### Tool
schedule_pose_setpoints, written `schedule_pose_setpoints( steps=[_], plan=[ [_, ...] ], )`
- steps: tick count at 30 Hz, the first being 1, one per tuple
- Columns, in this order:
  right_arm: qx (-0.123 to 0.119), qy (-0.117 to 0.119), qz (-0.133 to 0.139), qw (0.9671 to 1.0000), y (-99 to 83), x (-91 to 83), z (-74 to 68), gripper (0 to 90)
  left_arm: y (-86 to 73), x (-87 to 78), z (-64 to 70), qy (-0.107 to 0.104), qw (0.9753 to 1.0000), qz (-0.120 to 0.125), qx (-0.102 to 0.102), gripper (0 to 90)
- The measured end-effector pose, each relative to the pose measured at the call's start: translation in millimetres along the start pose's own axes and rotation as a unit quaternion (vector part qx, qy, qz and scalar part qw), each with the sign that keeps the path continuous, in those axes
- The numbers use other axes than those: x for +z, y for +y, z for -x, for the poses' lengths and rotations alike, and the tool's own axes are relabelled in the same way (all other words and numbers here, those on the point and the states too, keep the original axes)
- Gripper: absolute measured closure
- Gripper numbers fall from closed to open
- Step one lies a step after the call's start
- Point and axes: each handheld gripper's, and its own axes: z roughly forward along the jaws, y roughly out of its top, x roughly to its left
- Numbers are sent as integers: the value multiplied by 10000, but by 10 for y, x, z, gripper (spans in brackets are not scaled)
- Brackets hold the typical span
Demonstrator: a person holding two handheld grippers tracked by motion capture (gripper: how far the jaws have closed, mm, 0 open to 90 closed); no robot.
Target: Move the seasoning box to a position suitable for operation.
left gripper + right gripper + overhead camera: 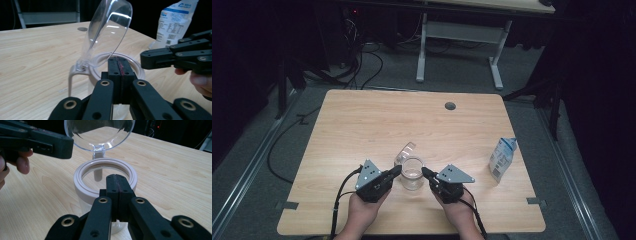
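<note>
A clear jar [412,175] with a pale pink rim [80,182] stands near the front middle of the wooden table [362,125]. Its hinged clear lid [406,151] is swung open and stands up behind the mouth, as the left gripper view [110,30] and the right gripper view [100,132] also show. My left gripper [396,171] is shut, its tips at the jar's left side by the rim [135,67]. My right gripper [426,172] is shut too, its tips at the jar's right side. Neither pair of jaws has anything between them.
A white and blue pouch [502,159] stands at the table's right side, also in the left gripper view [175,22]. A grey cable hole [450,106] sits near the far edge. Beyond the table are a desk frame [459,35] and floor cables.
</note>
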Motion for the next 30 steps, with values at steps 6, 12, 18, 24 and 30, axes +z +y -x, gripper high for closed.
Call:
schedule_pose_setpoints(
  steps=[6,12,18,24,30],
  plan=[
    [-18,3,11,10000,-3,-1,-3,900,-5,-42,-121,181,9998,41,-90,899],
    [-26,-19,5,10000,-4,-2,-9,900,-29,-70,-158,221,9997,-1,-79,899],
    [-39,-20,12,10000,-5,-1,-9,894,-99,-102,-210,272,9995,-129,-52,899],
    [-41,-15,13,10000,-5,-2,-8,893,-204,-154,-331,452,9983,-380,21,898],
    [-29,4,40,10000,-13,-3,-5,891,-318,-218,-474,588,9962,-636,86,888]
  ],
)
